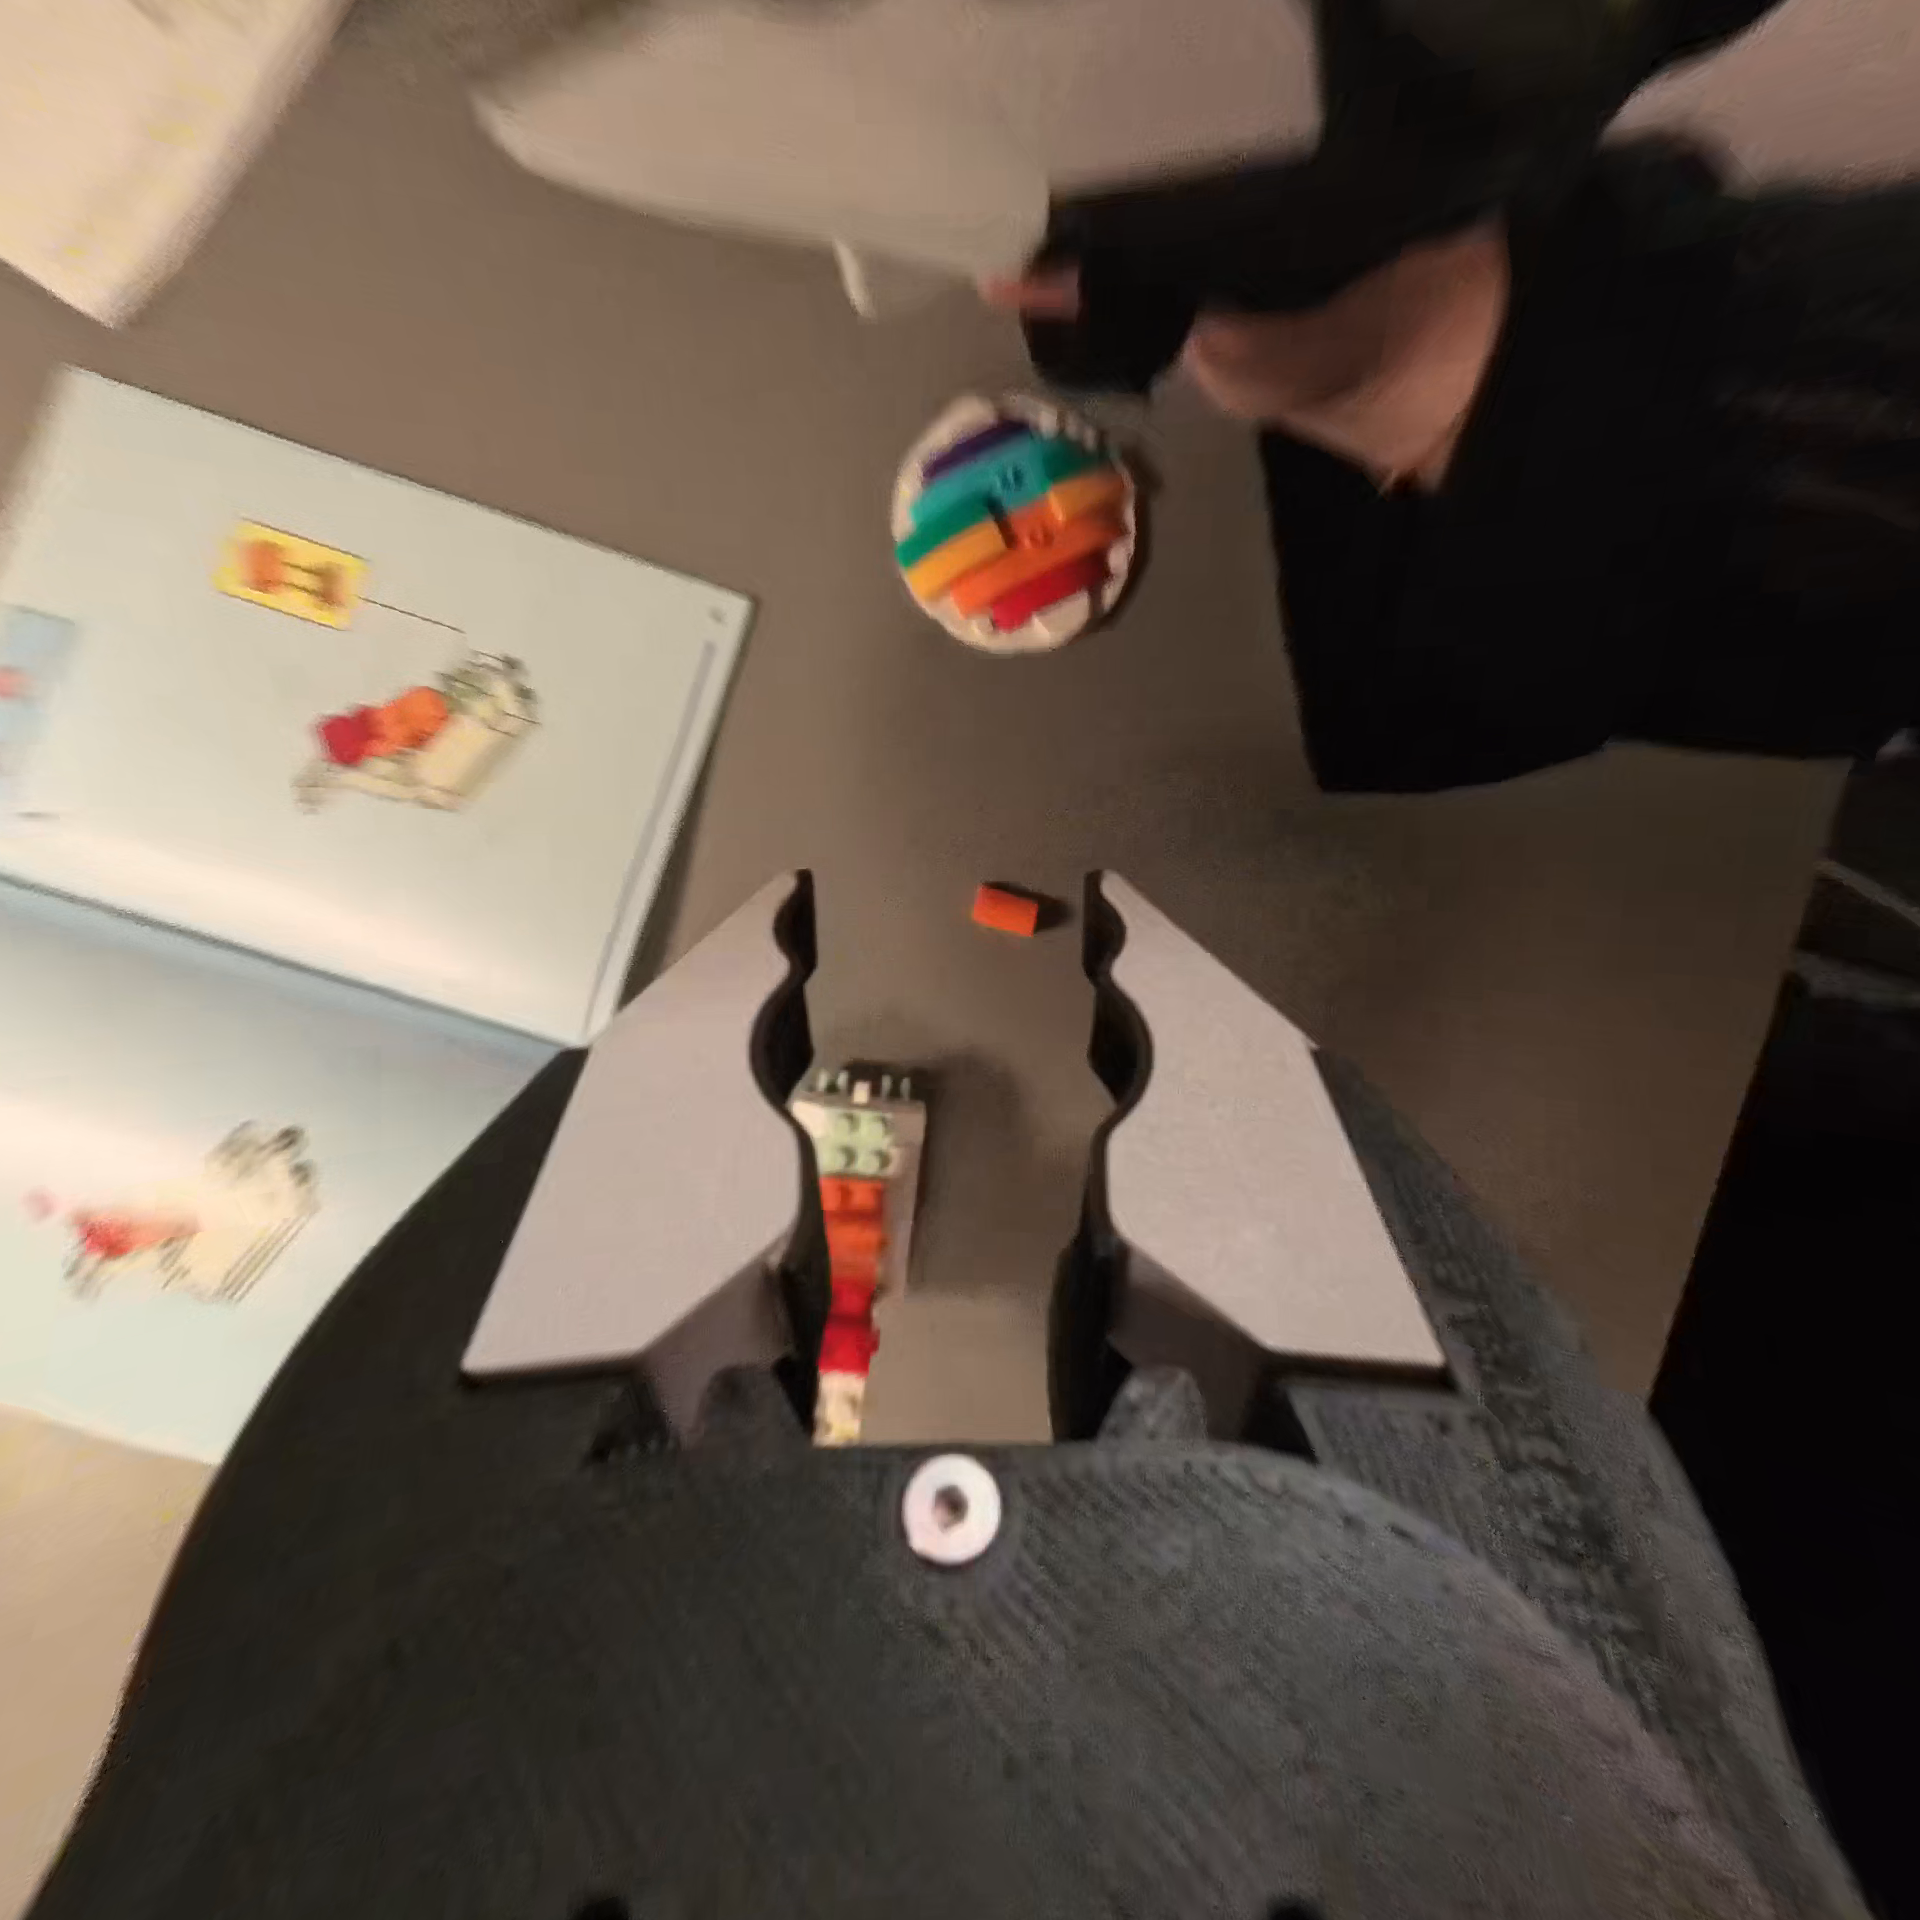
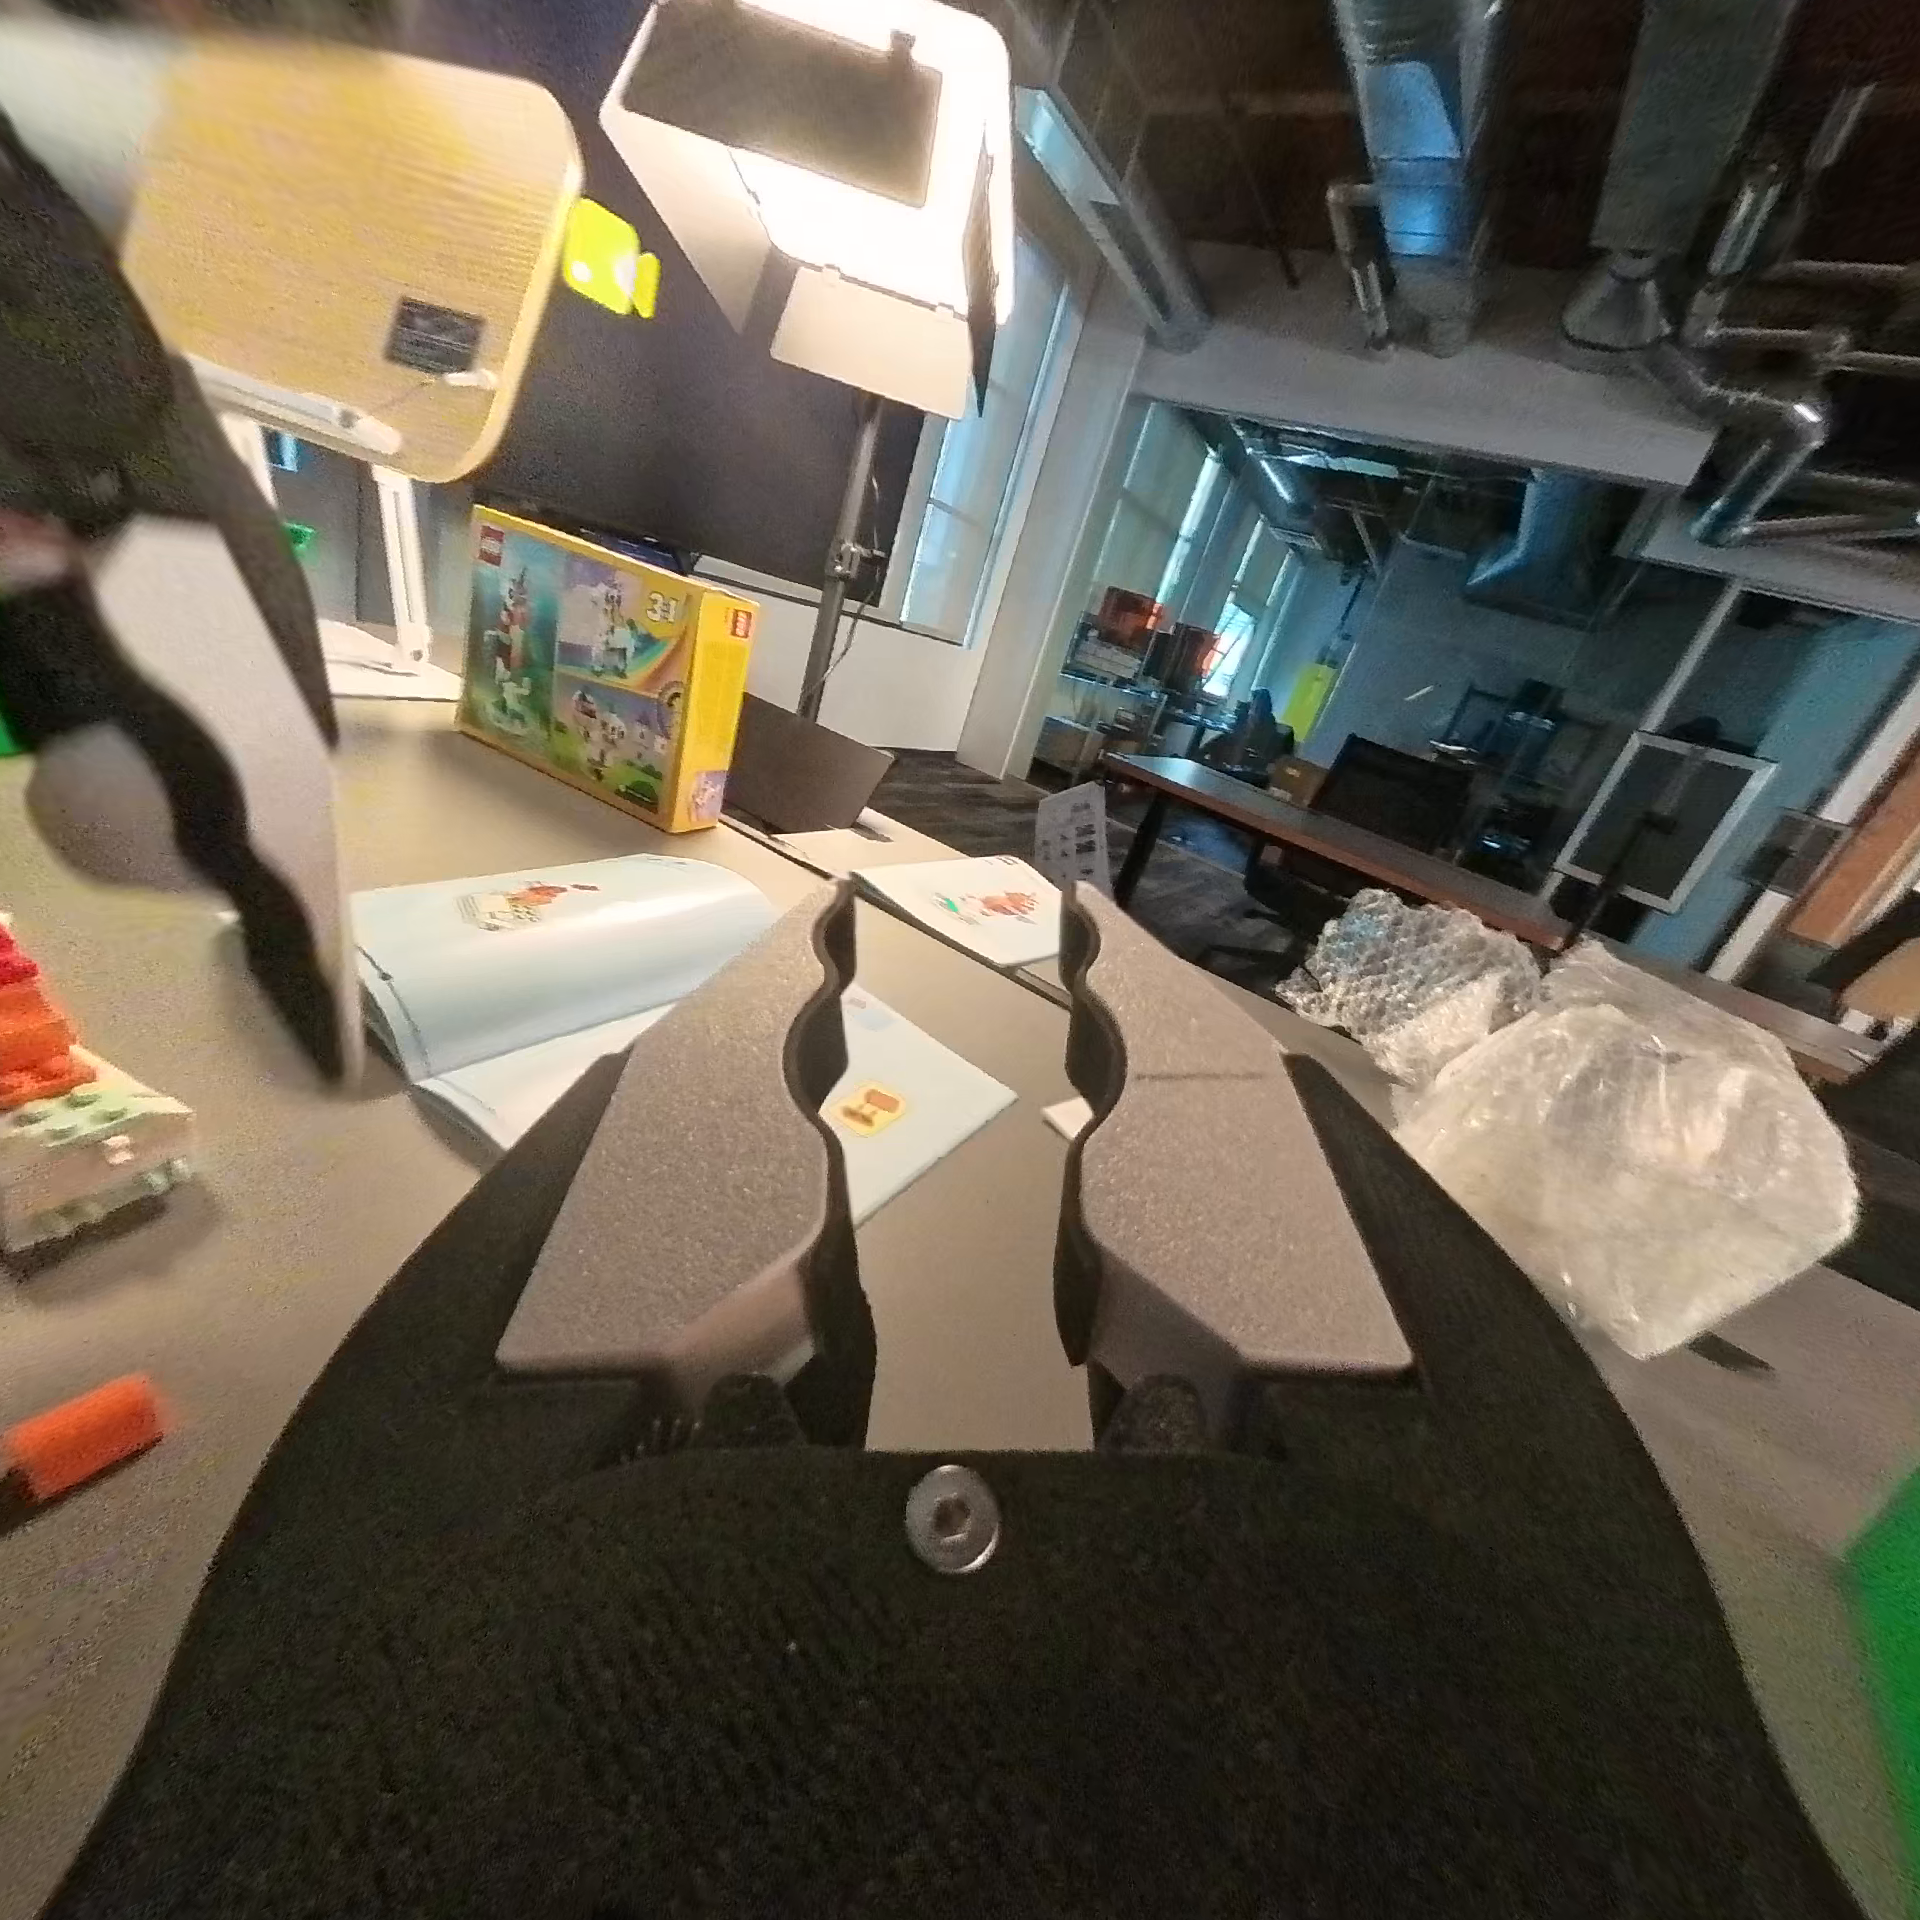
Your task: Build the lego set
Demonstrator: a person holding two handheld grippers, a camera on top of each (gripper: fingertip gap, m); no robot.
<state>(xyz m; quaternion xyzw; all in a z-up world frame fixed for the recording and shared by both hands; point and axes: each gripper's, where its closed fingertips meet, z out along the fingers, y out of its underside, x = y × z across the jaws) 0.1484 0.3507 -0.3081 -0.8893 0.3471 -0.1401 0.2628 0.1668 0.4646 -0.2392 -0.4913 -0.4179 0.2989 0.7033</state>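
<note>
Left gripper (image 1: 945,925) jaws wide, empty; striped build (image 1: 862,1195) on bench (image 1: 1299,987) between them, against left finger. Orange brick (image 1: 1006,908) near tips. Right gripper (image 2: 956,935) jaws parted, empty.

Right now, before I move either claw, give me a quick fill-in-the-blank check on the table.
1. The loose small brick beyond the left claw is ____.
2. The round rainbow piece lies on the ____.
3. Both claws, left and right claw, are ____.

Missing words: orange; table; open
</note>
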